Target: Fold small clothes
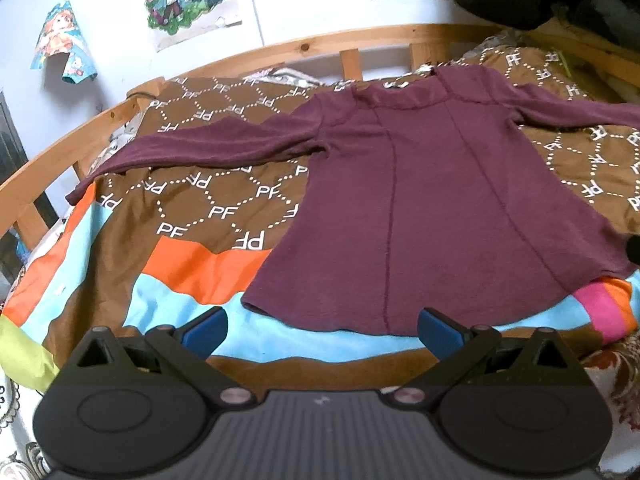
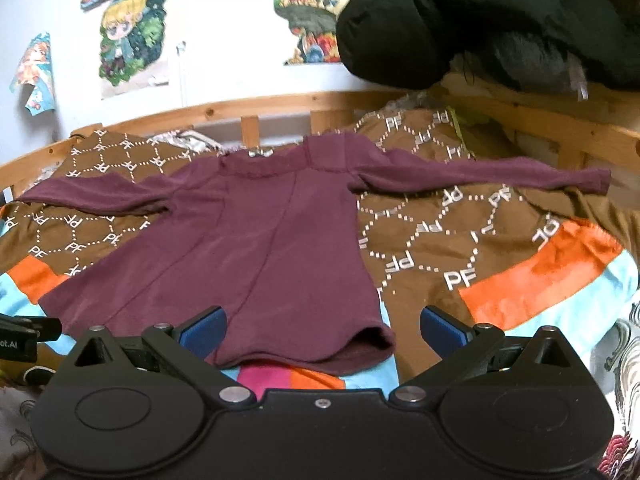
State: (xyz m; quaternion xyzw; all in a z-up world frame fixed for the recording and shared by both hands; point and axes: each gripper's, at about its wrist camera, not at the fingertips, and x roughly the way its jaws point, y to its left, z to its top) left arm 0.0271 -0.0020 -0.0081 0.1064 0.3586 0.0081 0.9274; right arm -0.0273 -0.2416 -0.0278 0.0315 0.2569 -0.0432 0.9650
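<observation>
In the left wrist view, the purple top [image 1: 432,200] lies flat on the blanket [image 1: 208,208], sleeves out, and the left tool [image 1: 322,330] is wide apart just below its hem, holding nothing. In the right wrist view, the right tool [image 2: 322,330] is also wide apart at the hem's right corner; I think each tool should pinch both layers of the hem, then fold evenly.

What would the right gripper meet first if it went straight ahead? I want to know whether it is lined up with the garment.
Probably the hem of the maroon top, which lies between the right gripper's open jaws; depth is unclear.
</observation>
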